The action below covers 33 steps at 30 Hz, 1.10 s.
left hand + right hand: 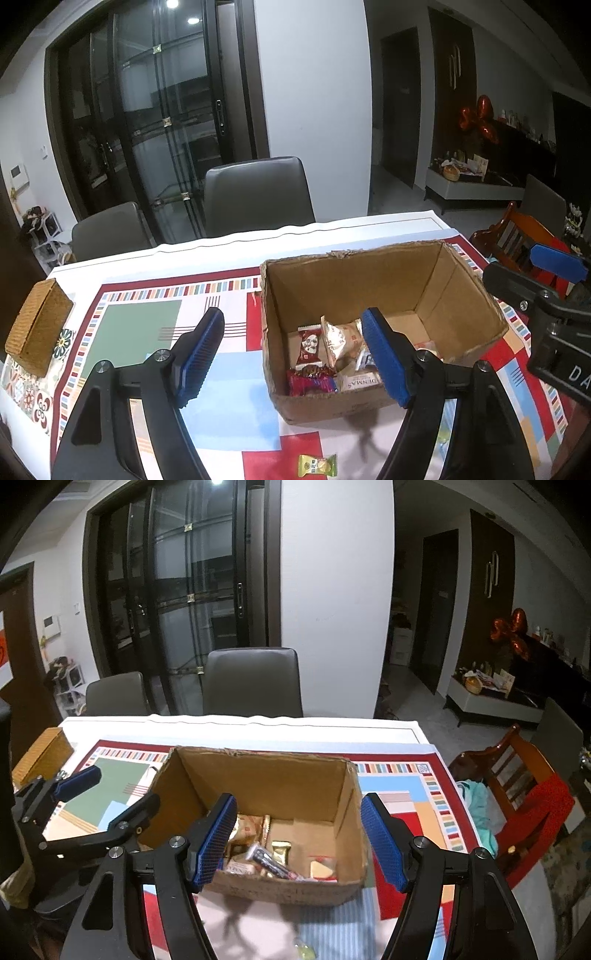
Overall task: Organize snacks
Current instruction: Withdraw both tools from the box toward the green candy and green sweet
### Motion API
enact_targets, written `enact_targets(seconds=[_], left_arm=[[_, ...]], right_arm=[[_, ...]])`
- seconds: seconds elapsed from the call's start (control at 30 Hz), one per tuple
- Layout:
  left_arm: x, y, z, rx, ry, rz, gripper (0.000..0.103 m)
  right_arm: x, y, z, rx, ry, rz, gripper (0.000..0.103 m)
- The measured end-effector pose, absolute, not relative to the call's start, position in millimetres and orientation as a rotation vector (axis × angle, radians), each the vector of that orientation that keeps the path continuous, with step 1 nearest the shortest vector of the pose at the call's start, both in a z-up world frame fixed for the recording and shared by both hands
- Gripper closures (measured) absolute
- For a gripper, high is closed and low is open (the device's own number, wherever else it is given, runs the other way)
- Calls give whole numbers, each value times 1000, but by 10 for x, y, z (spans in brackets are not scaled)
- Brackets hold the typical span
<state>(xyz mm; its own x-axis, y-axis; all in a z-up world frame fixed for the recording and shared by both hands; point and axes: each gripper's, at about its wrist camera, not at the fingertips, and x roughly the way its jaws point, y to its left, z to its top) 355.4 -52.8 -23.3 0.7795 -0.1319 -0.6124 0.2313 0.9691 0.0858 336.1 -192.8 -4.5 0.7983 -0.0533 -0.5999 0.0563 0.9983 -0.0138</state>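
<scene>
An open cardboard box [399,273] stands on the patterned tablecloth and holds several wrapped snacks [332,354]. It also shows in the right wrist view [266,775] with snacks [277,853] inside. A green-yellow wrapped snack [317,466] lies on the cloth in front of the box; its edge shows in the right wrist view [304,950]. My left gripper [291,354] is open and empty, above the box's near left corner. My right gripper [297,840] is open and empty, above the box's near wall. The right gripper shows in the left wrist view [554,280], and the left gripper in the right wrist view [85,797].
A woven wicker box [37,328] sits at the table's left edge, also in the right wrist view [40,758]. Two grey chairs [255,195] stand behind the table. A wooden chair [517,797] with red and teal cloth stands at the right.
</scene>
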Motion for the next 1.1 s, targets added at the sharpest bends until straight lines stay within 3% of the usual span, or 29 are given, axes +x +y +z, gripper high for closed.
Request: enact_targets(seconds=[1.1], left_arm=[[2742, -340, -1013, 139, 613, -197, 27]], right_arm=[[2656, -1896, -889, 9, 650, -95, 33]])
